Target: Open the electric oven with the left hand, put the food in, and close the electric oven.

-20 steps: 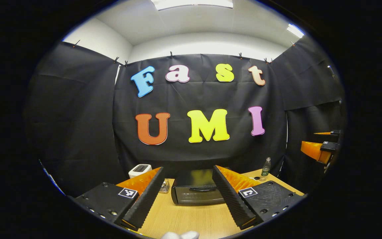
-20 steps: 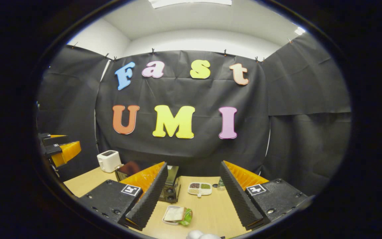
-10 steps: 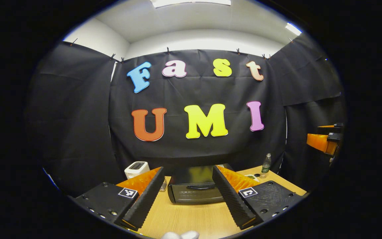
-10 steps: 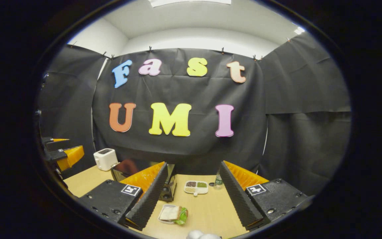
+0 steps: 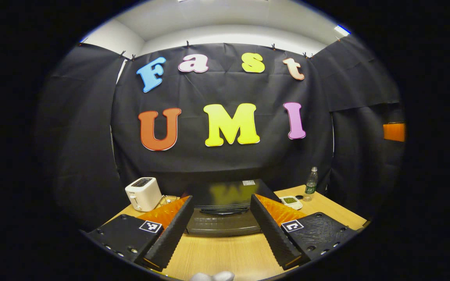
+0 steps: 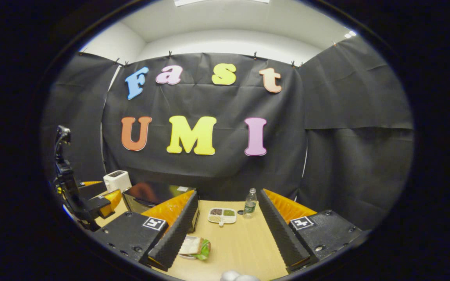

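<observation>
Left gripper (image 5: 217, 228), jaws wide and empty, faces the closed oven (image 5: 225, 210); best centre on its door handle (image 5: 225, 211) before closing.

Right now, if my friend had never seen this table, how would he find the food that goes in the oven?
Start at the wooden table and find the black oven at its left. Nearer than the oven lies a sandwich on a small white tray, partly behind the right gripper. Green lettuce pokes out; the divided dish farther back holds little heaps instead.
</observation>
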Demonstrator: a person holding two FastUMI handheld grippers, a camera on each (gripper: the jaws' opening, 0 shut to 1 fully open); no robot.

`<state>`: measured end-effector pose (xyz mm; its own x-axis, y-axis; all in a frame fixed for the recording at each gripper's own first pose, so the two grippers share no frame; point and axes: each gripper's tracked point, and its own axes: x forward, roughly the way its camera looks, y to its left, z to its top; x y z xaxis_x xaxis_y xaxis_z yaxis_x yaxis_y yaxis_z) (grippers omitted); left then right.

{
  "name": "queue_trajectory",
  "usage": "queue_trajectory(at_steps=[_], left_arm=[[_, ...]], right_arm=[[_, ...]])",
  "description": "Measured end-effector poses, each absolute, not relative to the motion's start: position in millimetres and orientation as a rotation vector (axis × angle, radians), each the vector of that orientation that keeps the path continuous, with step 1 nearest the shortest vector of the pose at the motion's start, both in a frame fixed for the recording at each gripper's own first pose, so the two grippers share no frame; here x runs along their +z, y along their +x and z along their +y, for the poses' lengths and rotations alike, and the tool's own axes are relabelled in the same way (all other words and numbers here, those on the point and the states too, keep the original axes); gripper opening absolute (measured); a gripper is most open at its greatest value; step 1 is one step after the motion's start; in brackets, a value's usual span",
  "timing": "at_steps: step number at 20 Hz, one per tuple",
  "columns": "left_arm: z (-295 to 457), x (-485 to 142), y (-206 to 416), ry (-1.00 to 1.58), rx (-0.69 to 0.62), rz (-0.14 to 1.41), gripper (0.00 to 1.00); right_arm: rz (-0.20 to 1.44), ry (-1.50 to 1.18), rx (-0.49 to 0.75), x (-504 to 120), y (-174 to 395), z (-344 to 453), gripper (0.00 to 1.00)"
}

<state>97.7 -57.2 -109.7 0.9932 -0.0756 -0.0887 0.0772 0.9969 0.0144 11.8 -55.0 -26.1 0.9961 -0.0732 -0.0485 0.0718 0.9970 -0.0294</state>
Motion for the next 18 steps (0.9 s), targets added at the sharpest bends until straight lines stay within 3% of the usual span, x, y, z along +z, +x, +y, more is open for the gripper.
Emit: queue_trajectory(at_steps=[14, 15, 16, 18], left_arm=[[-59.5, -210.5, 210.9, 0.038, -0.019, 0.233, 0.95], [-59.1, -215.6, 216.5, 0.036, -0.018, 0.242, 0.88], [-59.6, -219.9, 220.3, 0.031, -0.016, 0.25, 0.95], [-60.7, -224.5, 224.8, 0.029, -0.014, 0.262, 0.96]], right_arm=[[0.151, -0.087, -0.153, -49.8, 16.8, -97.2, 0.96], [0.156, -0.085, -0.152, -50.5, 19.7, -96.7, 0.96], [0.157, -0.086, -0.149, -50.2, 21.3, -96.1, 1.0], [0.161, -0.088, -0.141, -51.1, 24.5, -94.2, 0.96]])
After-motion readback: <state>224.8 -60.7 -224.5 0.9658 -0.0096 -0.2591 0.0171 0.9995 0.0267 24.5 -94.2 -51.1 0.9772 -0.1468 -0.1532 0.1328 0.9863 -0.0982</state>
